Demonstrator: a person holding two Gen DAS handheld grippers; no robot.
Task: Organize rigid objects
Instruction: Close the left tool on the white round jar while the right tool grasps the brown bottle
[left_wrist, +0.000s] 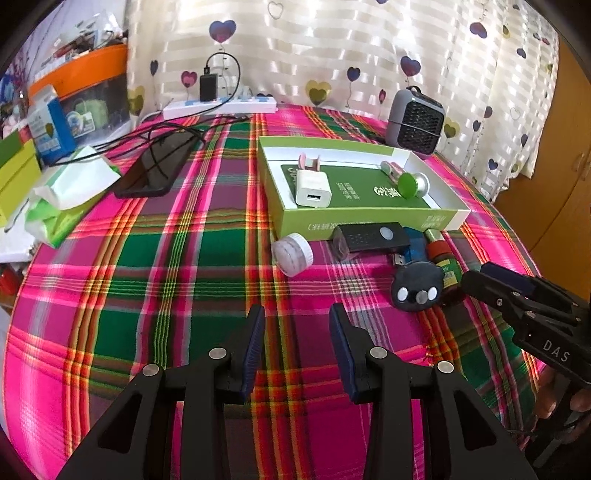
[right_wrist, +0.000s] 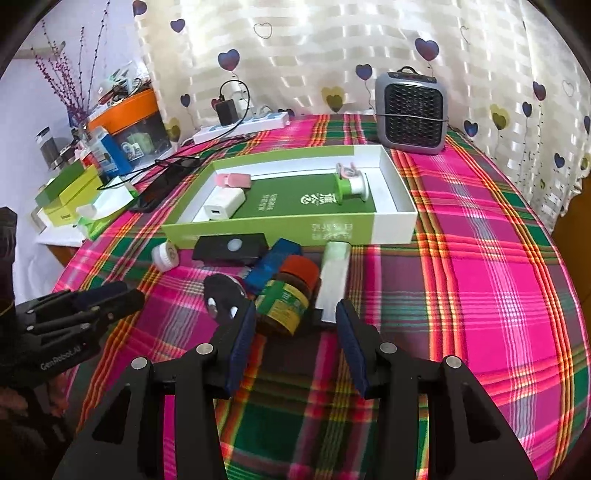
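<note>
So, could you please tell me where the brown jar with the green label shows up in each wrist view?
Left wrist: the brown jar lies at right of centre, partly behind a black round gadget, just ahead of the right gripper.
Right wrist: the jar lies at centre, just beyond the open fingers.
Shared landmark: the green box on the cloth behind it.

Lettering on the two grippers and the box

The right gripper (left_wrist: 476, 277), at four o'clock in the left view, reads "DAS"; the left gripper (right_wrist: 129, 295), at eight o'clock in the right view, reads "GenRobot.AI"; the green box (right_wrist: 295, 230) bears Chinese print, upside down, unreadable.
</note>
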